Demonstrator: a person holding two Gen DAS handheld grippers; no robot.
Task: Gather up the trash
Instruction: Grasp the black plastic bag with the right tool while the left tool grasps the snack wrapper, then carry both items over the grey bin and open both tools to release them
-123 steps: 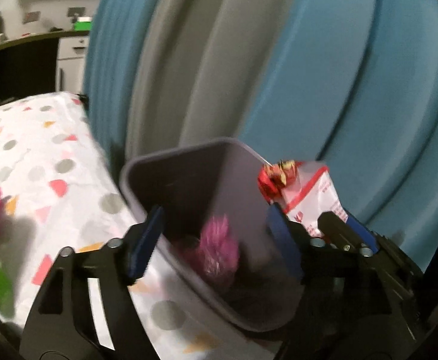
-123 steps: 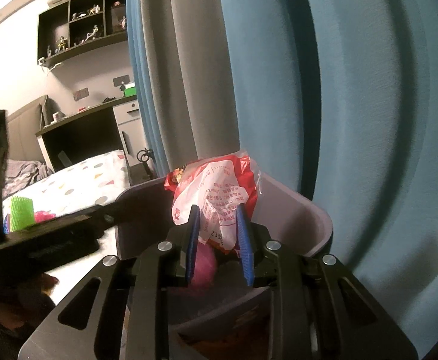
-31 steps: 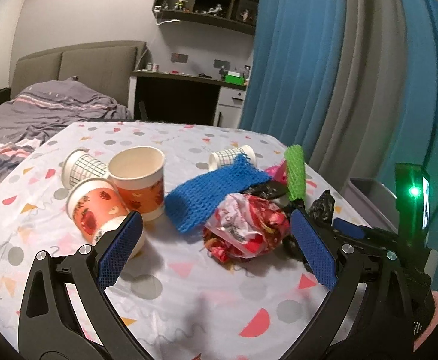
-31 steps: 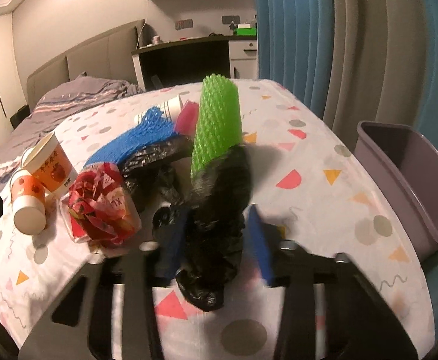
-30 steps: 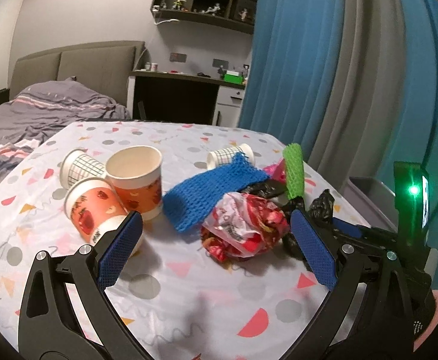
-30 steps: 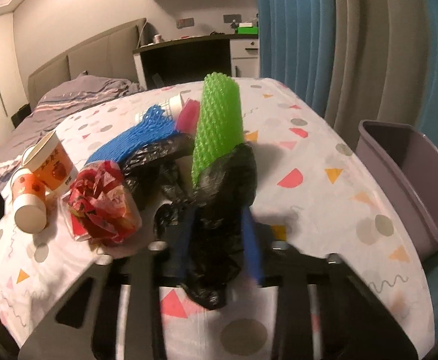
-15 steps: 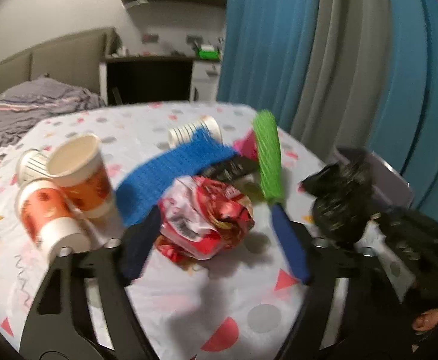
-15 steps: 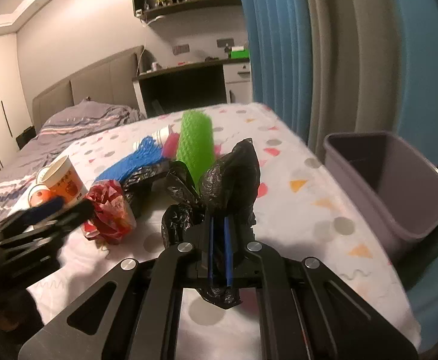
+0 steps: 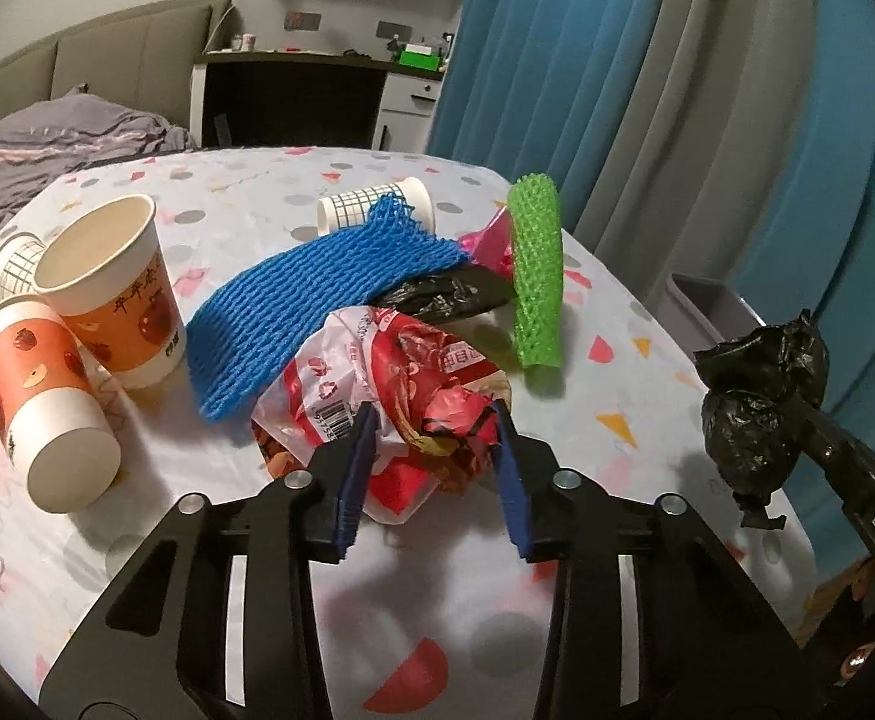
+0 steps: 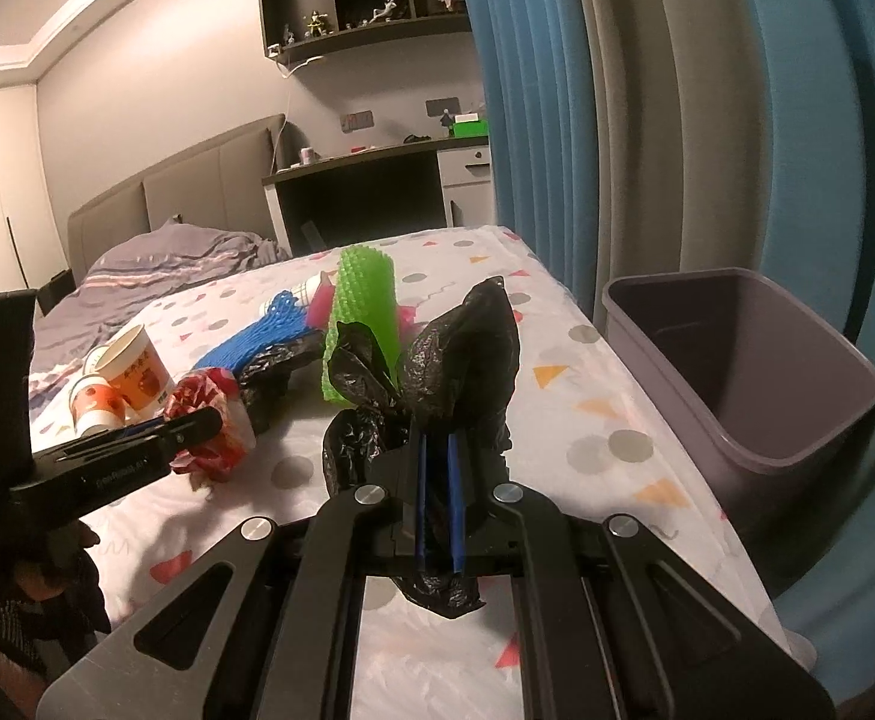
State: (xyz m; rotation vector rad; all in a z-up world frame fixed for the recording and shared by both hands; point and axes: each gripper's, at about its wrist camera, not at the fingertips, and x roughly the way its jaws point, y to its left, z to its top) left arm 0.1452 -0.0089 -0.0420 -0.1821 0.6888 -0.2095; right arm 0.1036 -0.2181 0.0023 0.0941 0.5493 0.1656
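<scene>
Starting at the left gripper (image 9: 431, 456): narrowed down, jaws just been closing, blue pads (image 9: 356, 462) now against both sides of a crumpled red-and-white snack bag (image 9: 401, 384). Snack bag resting on the spotted tablecloth (image 9: 137, 540), barcode side facing the camera.

Over at 3 o'clock from there, the right gripper (image 10: 437, 480): clamped nearly flat on a black plastic bag (image 10: 461, 360). Bag held up clear of the table, knotted ears sticking up at 12 and a tail hanging out under the jaws at 6.

Working outward in the left wrist view:
- at 11 o'clock, touching the snack bag, a blue foam net (image 9: 317, 294) spread flat
- at 12, just behind the snack bag, a second black bag (image 9: 443, 294) lying on the cloth, with a bit of pink wrapper (image 9: 491, 240) beyond it
- at 1, a green foam net sleeve (image 9: 535, 276), lying lengthwise, near end close to the snack bag but not touching
- at 10, an upright orange paper cup (image 9: 113, 300), with a red-and-white cup (image 9: 41, 396) on its side right against it at 9
- further back, two checked cups, one (image 9: 377, 210) on its side behind the blue net, one (image 9: 14, 258) behind the orange cup

Grey-purple waste bin (image 10: 737, 360) off the table's edge at 2 o'clock from the right gripper, by the blue curtain (image 10: 533, 120). Can't see the bottom of it from here.
</scene>
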